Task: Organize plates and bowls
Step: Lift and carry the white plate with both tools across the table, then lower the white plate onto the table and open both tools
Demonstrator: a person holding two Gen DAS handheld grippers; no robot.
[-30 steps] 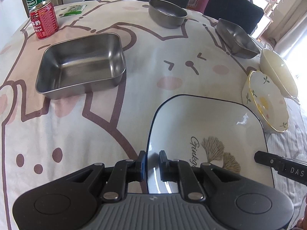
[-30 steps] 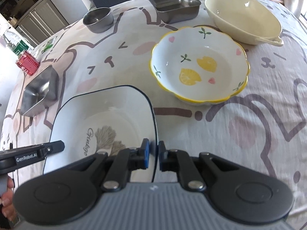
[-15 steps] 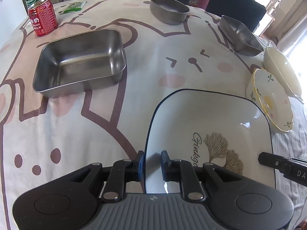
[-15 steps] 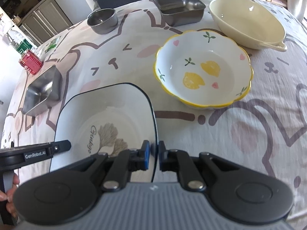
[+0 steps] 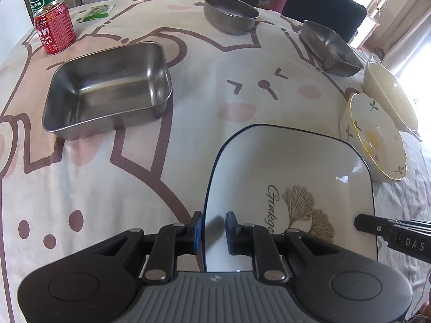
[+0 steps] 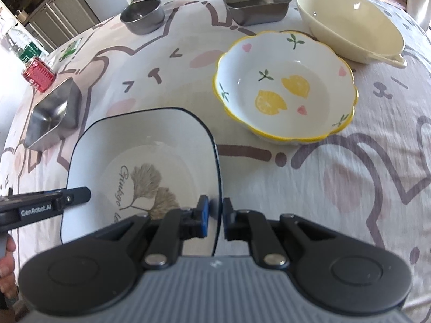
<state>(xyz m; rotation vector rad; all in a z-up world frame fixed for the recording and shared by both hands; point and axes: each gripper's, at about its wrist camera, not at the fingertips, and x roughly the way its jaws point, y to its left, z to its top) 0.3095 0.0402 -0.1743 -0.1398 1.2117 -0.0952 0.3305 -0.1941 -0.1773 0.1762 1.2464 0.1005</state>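
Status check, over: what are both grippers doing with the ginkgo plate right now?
Left gripper straddles the plate's left rim, pads off it. Right gripper shut on the ginkgo plate at its right rim. Lemon bowl close beside the plate.

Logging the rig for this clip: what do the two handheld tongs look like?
Both tongs, left and right, share one build: black linked arms with silver pivot pins, blue-faced pads and a ribbed grey body. White lettering runs along their sides, "GenRobot.AI" on the left, "DAS" on the right. No sleeves show.

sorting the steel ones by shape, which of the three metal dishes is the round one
The round steel bowl at the far side of the table. The large steel tray near the red can and the small steel dish by the cream bowl both have square corners.
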